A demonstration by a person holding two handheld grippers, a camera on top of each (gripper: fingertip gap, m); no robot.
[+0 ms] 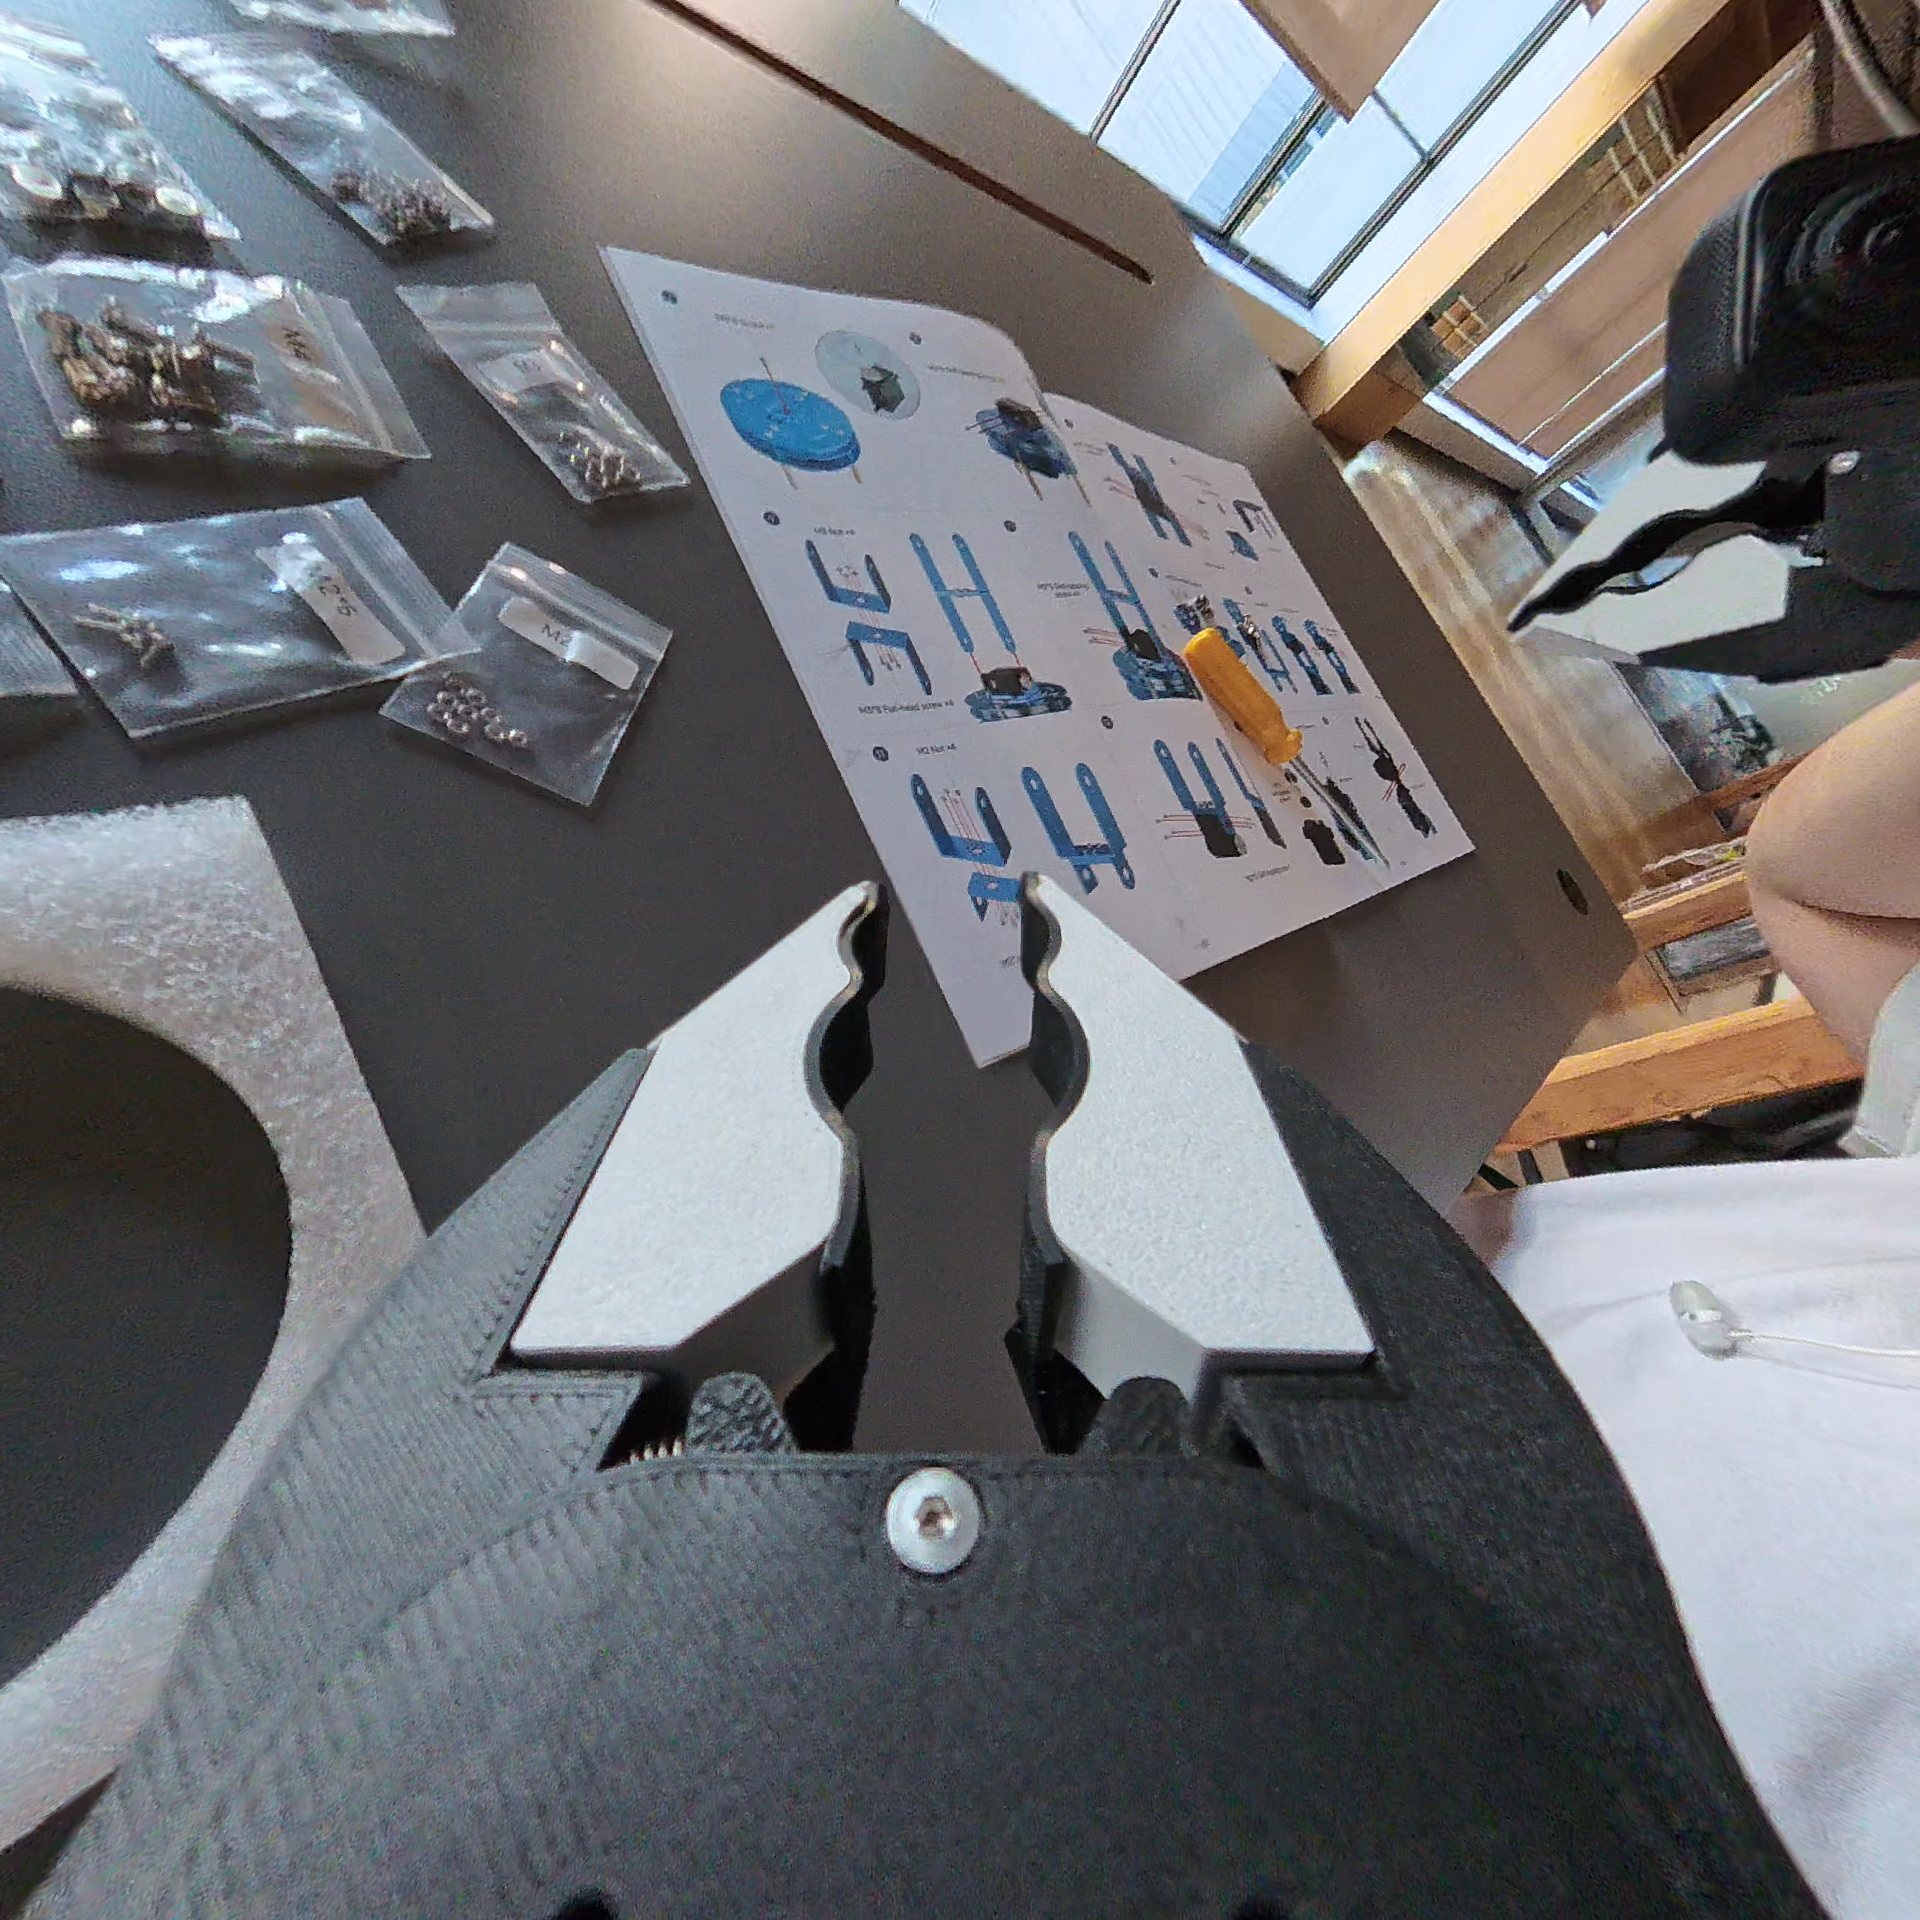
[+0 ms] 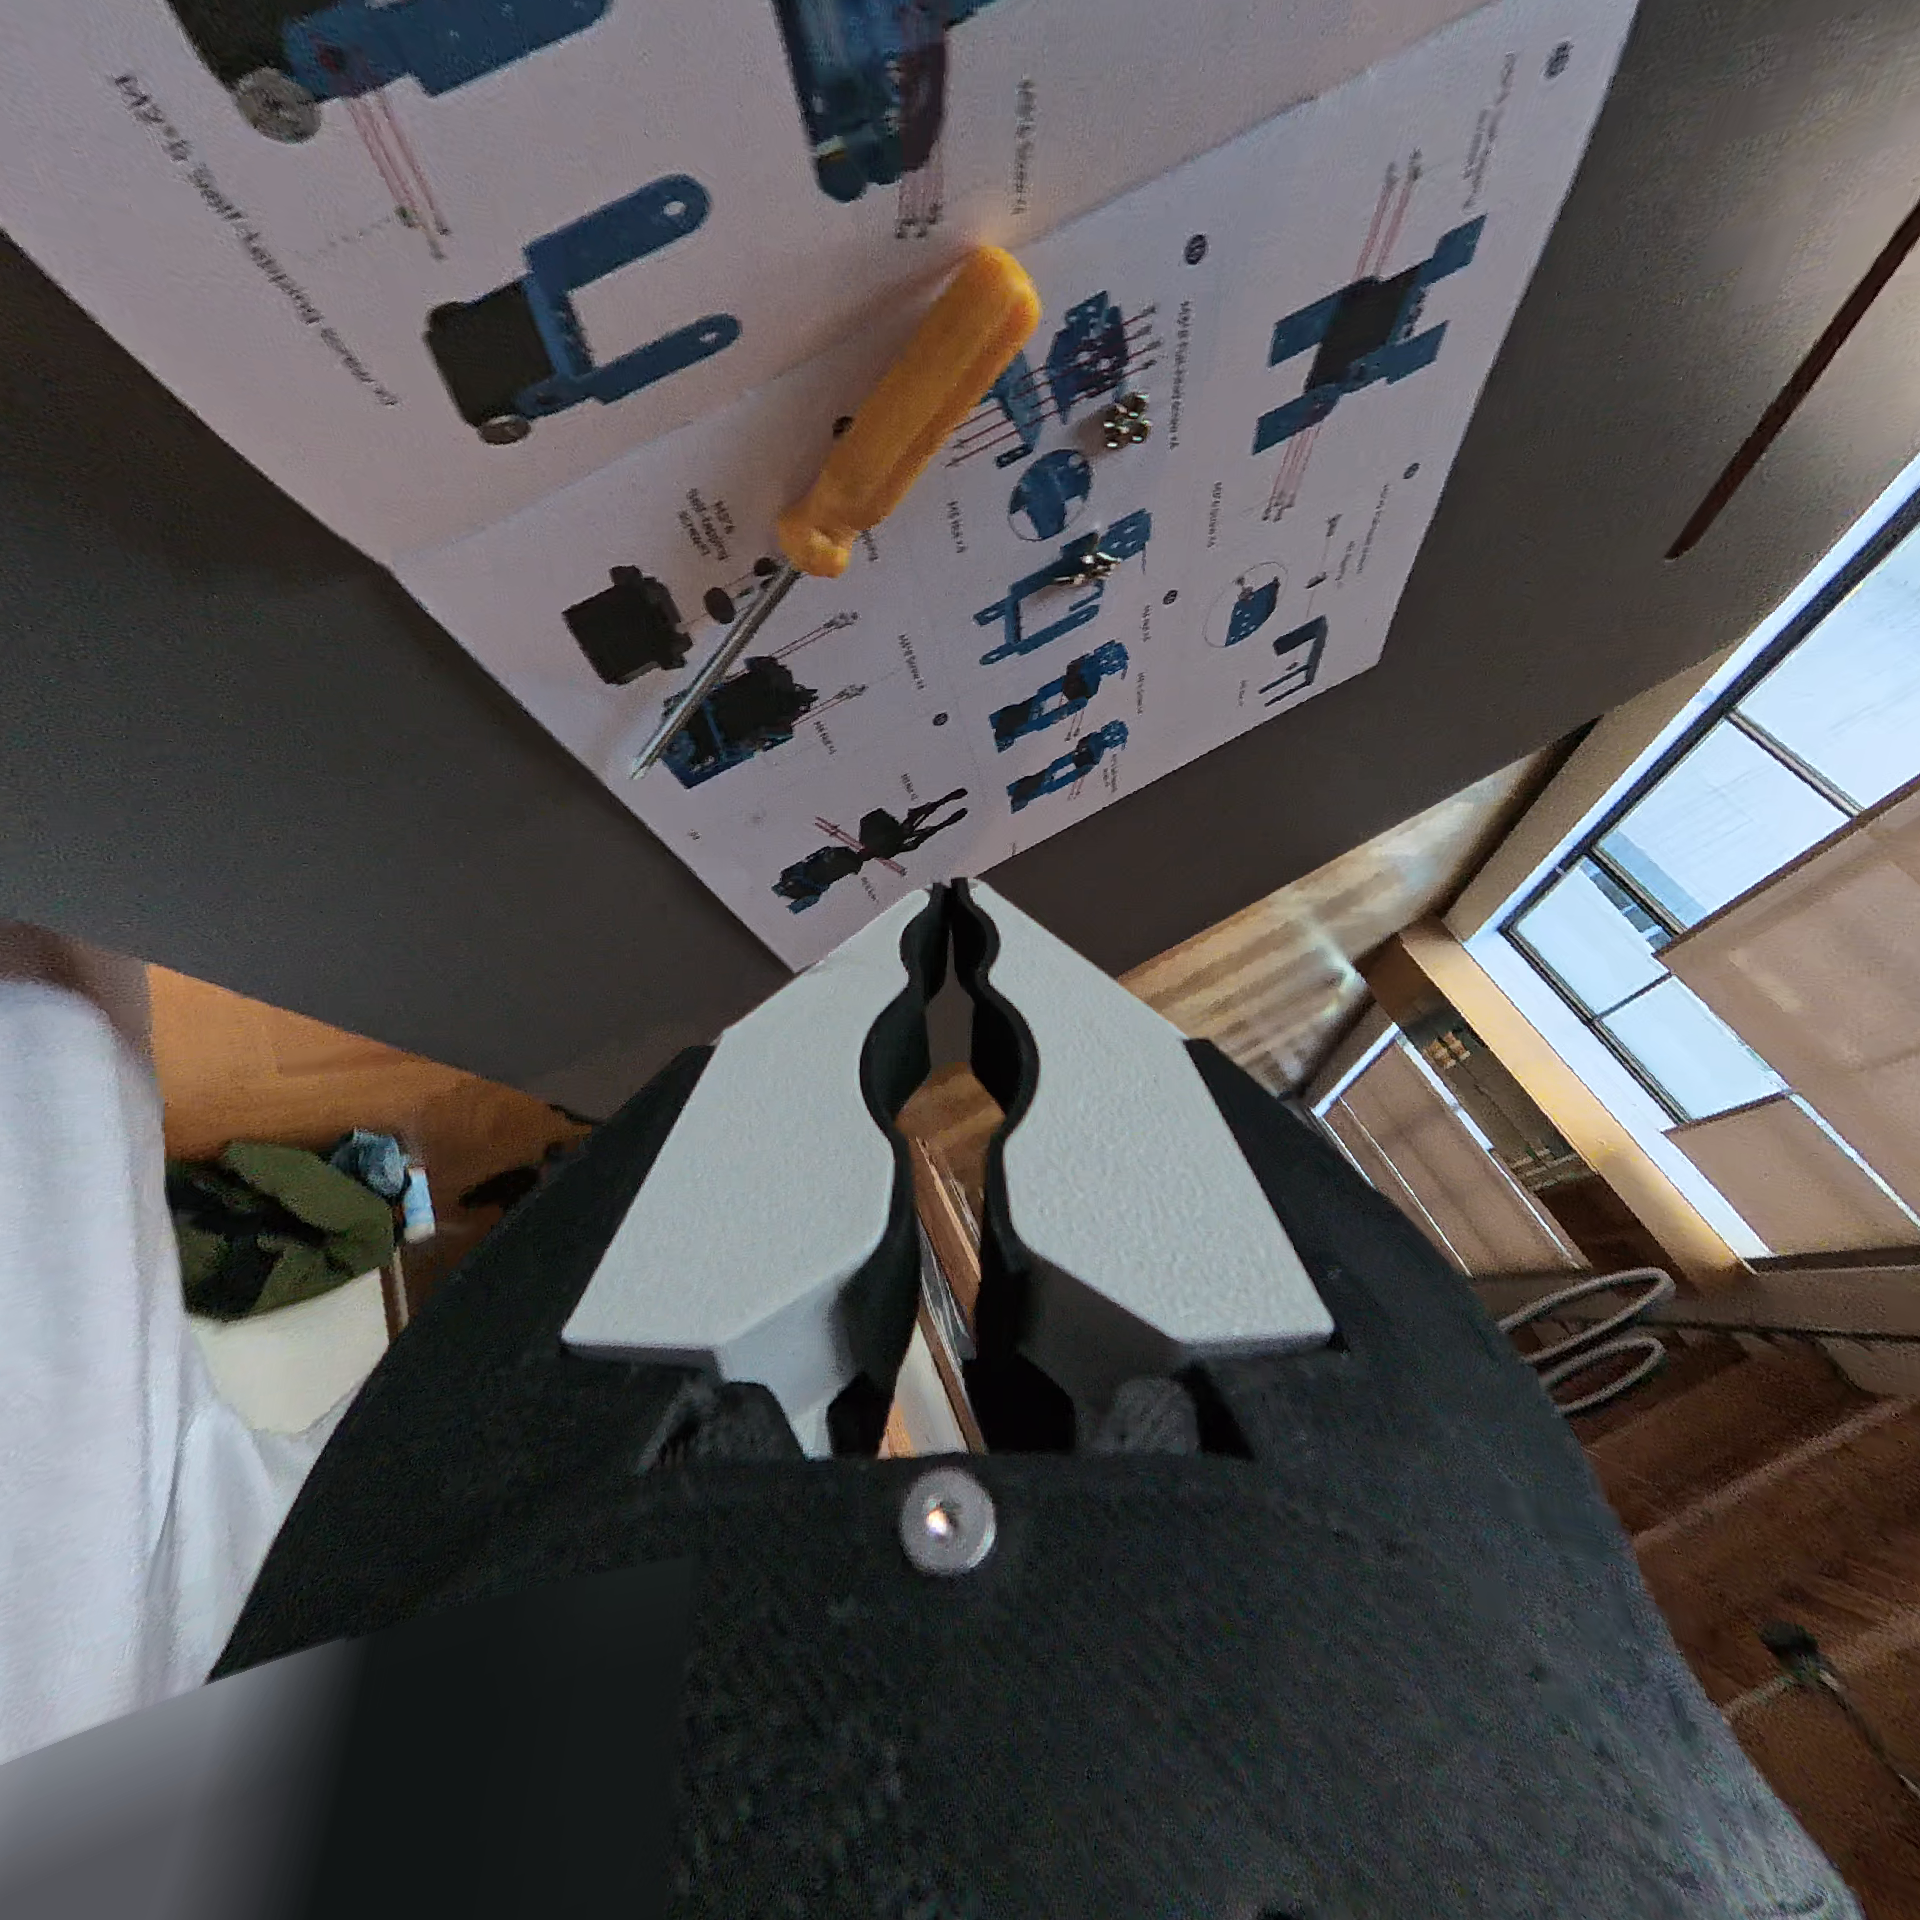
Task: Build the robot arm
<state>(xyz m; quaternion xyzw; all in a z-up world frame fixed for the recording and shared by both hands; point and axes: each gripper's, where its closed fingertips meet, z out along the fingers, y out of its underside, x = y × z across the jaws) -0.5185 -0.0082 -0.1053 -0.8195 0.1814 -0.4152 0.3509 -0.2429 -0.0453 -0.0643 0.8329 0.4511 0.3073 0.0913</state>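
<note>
A screwdriver with a yellow handle (image 2: 914, 405) lies on a printed instruction sheet (image 2: 1351, 582) on a dark table; it also shows in the left wrist view (image 1: 1236, 691). My right gripper (image 2: 953, 896) is shut and empty, above the sheet's near corner, short of the screwdriver's tip. It shows at the right edge of the left wrist view (image 1: 1527, 621). My left gripper (image 1: 954, 896) is open and empty, over the table at the sheet's near edge (image 1: 997, 997). Small loose nuts (image 2: 1125, 421) lie on the sheet beside the handle.
Several clear bags of screws and nuts (image 1: 525, 675) lie on the table left of the sheet. A white foam piece with a round cutout (image 1: 208, 935) is at the near left. A person's arm (image 1: 1849, 831) and white clothing (image 1: 1714, 1455) are at the right. The left gripper's tips are roughly 30 cm from the right gripper's.
</note>
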